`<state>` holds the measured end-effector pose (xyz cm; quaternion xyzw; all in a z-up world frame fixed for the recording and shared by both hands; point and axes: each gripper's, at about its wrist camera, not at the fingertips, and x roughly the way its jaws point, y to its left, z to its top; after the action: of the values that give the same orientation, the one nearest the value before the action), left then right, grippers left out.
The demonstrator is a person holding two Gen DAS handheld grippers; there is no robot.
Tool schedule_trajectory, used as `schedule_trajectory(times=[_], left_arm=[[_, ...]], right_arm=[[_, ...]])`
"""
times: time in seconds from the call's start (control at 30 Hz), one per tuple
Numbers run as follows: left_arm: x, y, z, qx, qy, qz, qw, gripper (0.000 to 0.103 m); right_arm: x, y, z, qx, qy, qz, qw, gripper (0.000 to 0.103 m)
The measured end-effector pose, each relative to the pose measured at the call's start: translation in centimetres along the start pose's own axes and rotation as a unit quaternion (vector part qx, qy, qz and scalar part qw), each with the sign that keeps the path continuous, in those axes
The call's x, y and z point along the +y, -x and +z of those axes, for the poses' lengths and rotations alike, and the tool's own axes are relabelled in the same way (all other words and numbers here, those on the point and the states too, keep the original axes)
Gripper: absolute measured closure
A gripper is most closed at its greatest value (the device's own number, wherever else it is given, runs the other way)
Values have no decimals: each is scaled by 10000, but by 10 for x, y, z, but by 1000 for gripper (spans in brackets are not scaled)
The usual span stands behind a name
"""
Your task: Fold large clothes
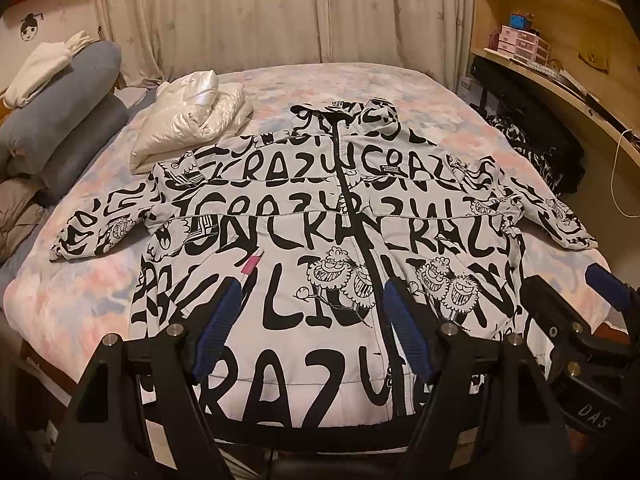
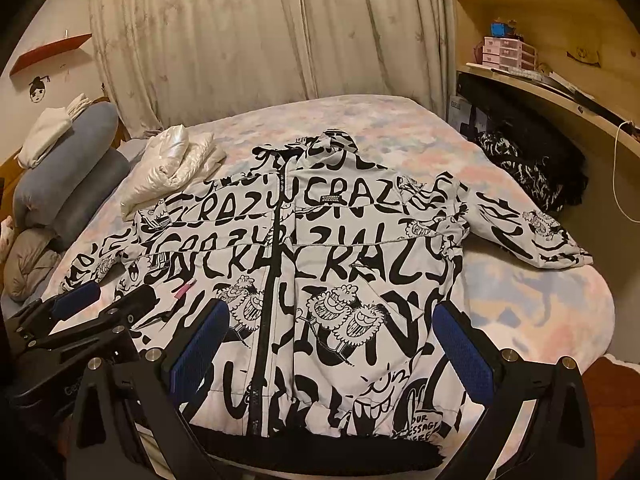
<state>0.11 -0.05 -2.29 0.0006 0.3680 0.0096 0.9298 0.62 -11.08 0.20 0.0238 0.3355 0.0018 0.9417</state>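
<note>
Printed jacket [image 1: 320, 240] lies flat, zipped, front up, sleeves spread, centre of frame on the bed [image 1: 80, 288]. Left gripper [image 1: 310, 312] jaws wide, nothing between them, above the hem at bottom. Right gripper [image 2: 332, 344] also wide, empty. Folded white jacket [image 1: 192, 120] upper left.

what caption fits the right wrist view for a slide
Open right gripper poised over a zipped black-and-white graffiti-print jacket spread flat on the bed.
</note>
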Motion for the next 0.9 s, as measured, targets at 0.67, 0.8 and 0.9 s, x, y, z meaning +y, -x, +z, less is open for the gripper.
schedule_trajectory(times=[0.67,0.8,0.9], left_arm=[[-2,0,2,21,6,44,10000,31],[3,-6,28,119,5,-50,9999,31],[0,-7,36,169,-57,-57,9998,31]], right_arm=[[-6,2,24,-207,22,78,9998,0],[-6,1,28,-201,24,109,9997,0],[-8,2,32,-229,44,88,9997,0]])
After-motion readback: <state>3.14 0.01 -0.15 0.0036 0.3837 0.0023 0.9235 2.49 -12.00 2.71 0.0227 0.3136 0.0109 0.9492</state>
